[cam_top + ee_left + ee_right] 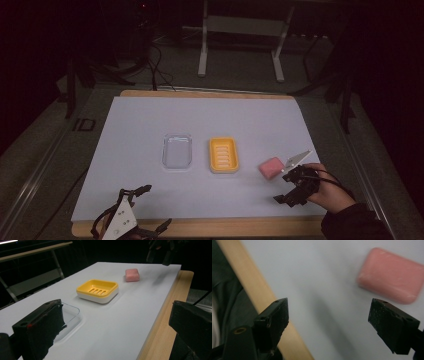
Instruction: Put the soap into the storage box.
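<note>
The pink soap bar (271,167) lies flat on the white sheet covering the table (150,125), to the right of the yellow soap dish (223,155) and apart from it. The right gripper (284,186) sits just beside the bar, on its near right side, held in a hand (327,192) whose sleeve is cut off at the bottom edge of the high view. In the right gripper view its fingers (274,317) are spread wide with bare table between them; the bar (392,275) lies ahead, off toward the right finger, untouched and blurred at its edges.

The left gripper (150,205) rests at the near left edge of the table, partly cut off by the frame. Its fingers (40,327) are spread too, with nothing between them. One finger hides part of the clear tray (71,315), whose transparent rim is hard to trace in the dim light.
</note>
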A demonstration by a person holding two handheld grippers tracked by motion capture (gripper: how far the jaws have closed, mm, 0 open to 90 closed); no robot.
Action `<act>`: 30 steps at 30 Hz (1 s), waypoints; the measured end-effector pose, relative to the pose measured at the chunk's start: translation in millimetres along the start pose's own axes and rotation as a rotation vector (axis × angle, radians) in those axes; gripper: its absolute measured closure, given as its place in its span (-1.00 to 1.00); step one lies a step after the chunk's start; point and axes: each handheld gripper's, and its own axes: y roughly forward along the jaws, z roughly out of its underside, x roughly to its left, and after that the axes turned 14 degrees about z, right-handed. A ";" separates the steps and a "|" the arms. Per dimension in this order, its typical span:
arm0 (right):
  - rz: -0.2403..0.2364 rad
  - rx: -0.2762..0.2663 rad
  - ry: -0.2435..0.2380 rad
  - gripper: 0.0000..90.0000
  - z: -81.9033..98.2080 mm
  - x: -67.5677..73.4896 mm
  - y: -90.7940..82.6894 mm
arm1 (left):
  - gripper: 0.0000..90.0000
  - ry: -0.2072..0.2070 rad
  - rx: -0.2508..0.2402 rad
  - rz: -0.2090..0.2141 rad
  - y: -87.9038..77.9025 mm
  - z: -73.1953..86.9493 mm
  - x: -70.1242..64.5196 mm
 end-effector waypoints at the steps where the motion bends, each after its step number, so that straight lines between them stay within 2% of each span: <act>1: -0.029 0.002 -0.020 -0.63 -0.9 -2.0 0.6 | -0.99 -0.001 0.000 0.000 0.0 0.0 0.0; 4: -0.052 0.001 -0.070 -0.63 -3.2 -5.4 0.5 | -0.99 -0.001 0.001 0.001 0.3 0.1 0.0; 6: -0.051 0.008 -0.124 -0.63 -5.1 -5.9 0.5 | -0.99 -0.001 0.001 0.001 0.4 0.0 -0.1; 8: -0.032 0.031 -0.151 -0.63 -7.2 -5.6 0.0 | -0.99 -0.002 0.000 0.002 0.4 0.0 0.0; 10: -0.031 0.056 -0.151 -0.55 -9.1 -7.1 1.2 | -0.99 -0.002 0.000 0.001 0.4 0.1 0.0; 12: -0.001 0.059 -0.153 -0.48 -10.8 -11.0 2.1 | -0.99 -0.002 0.000 0.002 0.3 0.0 0.0; 13: -0.004 0.060 -0.149 -0.46 -11.3 -13.3 2.9 | -0.99 -0.002 0.000 0.002 0.4 0.1 -0.1; 16: 0.011 0.112 -0.152 -0.54 -13.5 -19.4 5.1 | -0.99 -0.002 0.000 0.002 0.3 0.1 0.0; 18: 0.051 0.150 -0.221 -0.58 -14.6 -21.9 6.9 | -0.99 -0.004 0.000 0.003 0.4 0.2 0.3; 23: 0.053 0.191 -0.298 -0.58 -17.9 -27.5 9.0 | -0.99 -0.004 0.002 0.005 0.9 0.3 0.1; 25: 0.072 0.180 -0.354 -0.56 -19.5 -29.5 10.9 | -0.99 -0.005 0.001 0.005 0.9 0.3 -0.1; 27: 0.067 0.168 -0.383 -0.53 -21.1 -31.1 12.8 | -0.99 -0.005 0.002 0.004 0.9 0.3 0.1; 28: 0.053 0.158 -0.409 -0.50 -22.2 -32.1 14.5 | -0.99 -0.005 0.002 0.004 0.9 0.4 0.1; 30: 0.069 0.160 -0.470 -0.49 -24.2 -31.9 18.3 | -0.99 -0.005 0.001 0.004 0.9 0.4 0.2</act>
